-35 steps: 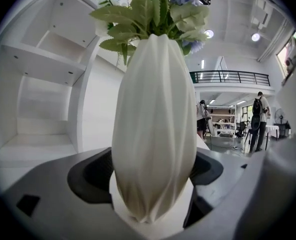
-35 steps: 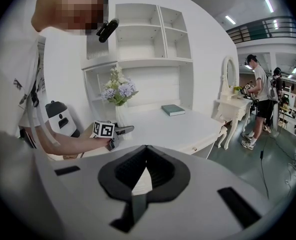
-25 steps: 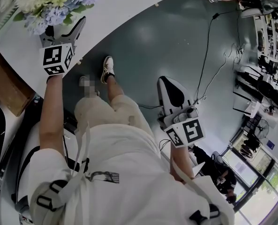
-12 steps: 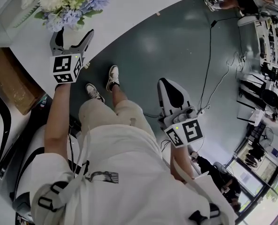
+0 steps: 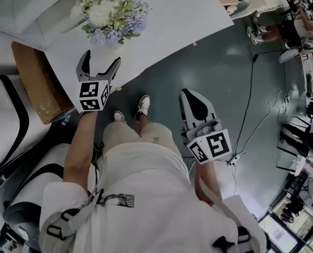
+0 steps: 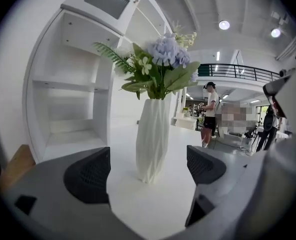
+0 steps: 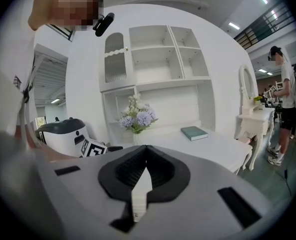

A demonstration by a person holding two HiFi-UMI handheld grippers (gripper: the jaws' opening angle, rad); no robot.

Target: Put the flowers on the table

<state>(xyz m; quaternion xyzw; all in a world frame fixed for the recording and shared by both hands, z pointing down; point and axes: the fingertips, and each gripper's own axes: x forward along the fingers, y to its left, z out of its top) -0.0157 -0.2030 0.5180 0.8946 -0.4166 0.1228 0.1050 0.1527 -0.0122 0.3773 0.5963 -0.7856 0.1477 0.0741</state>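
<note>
Flowers in a white vase — upright on the bench; looks done. Left hand-held gripper open, short of the vase, holding nothing; right hand-held gripper closed, empty, over the floor.

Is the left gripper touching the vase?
Apart. The left gripper view shows the left gripper open and the vase standing ahead of its jaws, with bare table showing in the gap on either side.
</note>
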